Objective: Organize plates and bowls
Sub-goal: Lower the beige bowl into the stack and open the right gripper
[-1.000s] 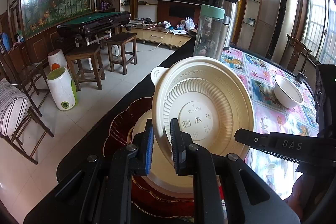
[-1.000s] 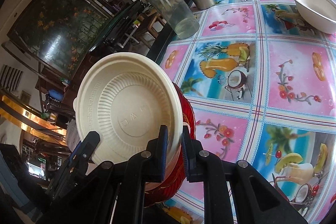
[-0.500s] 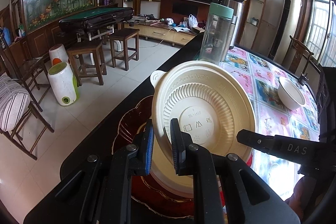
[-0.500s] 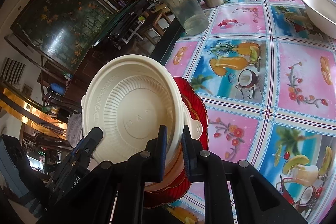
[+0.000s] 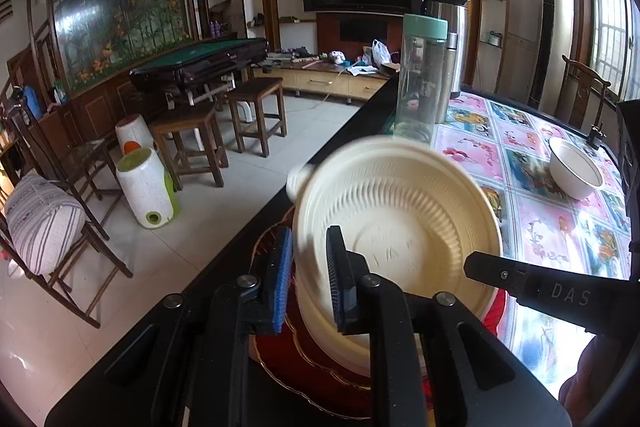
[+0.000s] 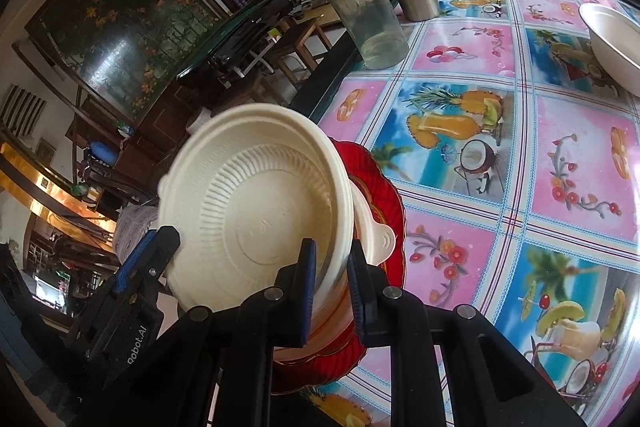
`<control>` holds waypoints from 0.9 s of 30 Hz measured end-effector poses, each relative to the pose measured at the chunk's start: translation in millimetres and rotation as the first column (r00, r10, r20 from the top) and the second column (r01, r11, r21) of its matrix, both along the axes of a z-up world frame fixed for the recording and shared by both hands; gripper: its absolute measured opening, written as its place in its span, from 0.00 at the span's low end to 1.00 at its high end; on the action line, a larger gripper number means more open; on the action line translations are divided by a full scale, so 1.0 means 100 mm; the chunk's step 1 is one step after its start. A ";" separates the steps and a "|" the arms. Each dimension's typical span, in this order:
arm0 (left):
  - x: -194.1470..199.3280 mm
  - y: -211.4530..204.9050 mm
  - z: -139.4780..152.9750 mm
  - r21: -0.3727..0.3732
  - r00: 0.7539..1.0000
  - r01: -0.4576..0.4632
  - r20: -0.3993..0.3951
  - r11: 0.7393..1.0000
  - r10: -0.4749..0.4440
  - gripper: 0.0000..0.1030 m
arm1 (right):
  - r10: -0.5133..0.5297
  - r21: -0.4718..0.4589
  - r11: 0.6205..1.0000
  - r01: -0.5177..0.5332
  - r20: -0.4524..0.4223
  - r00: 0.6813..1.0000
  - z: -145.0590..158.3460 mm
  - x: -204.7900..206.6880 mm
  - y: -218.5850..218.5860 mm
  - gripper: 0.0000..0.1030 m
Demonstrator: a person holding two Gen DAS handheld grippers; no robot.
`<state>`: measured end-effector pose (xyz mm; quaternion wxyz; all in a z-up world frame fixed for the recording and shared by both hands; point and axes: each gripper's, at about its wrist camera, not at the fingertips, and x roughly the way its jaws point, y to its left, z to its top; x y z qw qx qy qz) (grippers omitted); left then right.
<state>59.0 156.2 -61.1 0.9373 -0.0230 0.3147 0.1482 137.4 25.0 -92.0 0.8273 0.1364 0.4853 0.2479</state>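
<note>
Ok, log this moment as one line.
left gripper: open, rim between jaws | right gripper: open, straddling rim | cream bowl: tilted over stack on red plate | white bowl: apart on tablecloth

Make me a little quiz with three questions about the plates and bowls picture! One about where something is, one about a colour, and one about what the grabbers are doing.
1. Where is the lone white bowl?
A. on the floor
B. on the patterned tablecloth
C. on a stool

2. What colour is the plate under the stack?
A. red
B. green
C. blue

3. How is the cream plate sitting?
A. flat on the table
B. tipped up on edge between both grippers
C. upside down on the floor

Answers:
1 B, it rests on the cloth far from the stack.
2 A, its red rim shows.
3 B, the left gripper and right gripper straddle its rim.
</note>
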 end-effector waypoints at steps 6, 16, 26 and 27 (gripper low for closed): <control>-0.08 0.01 0.09 0.045 0.998 -0.032 0.053 0.998 0.029 0.40 | -0.004 -0.013 1.000 0.004 0.043 0.999 0.08 -0.05 -0.04 0.20; -0.16 -0.04 0.19 0.060 0.996 -0.031 0.087 0.998 0.025 0.40 | -0.080 0.064 0.995 0.075 0.077 0.994 0.17 -0.03 -0.38 0.25; -0.18 -0.28 0.30 0.087 0.993 -0.005 0.114 0.996 -0.005 0.57 | -0.140 0.087 0.987 0.135 0.057 0.988 0.13 0.02 -0.76 0.27; -0.18 -0.32 0.30 0.091 0.994 0.001 0.113 0.996 -0.011 0.57 | -0.145 0.090 0.986 0.140 0.056 0.988 0.13 0.03 -0.80 0.27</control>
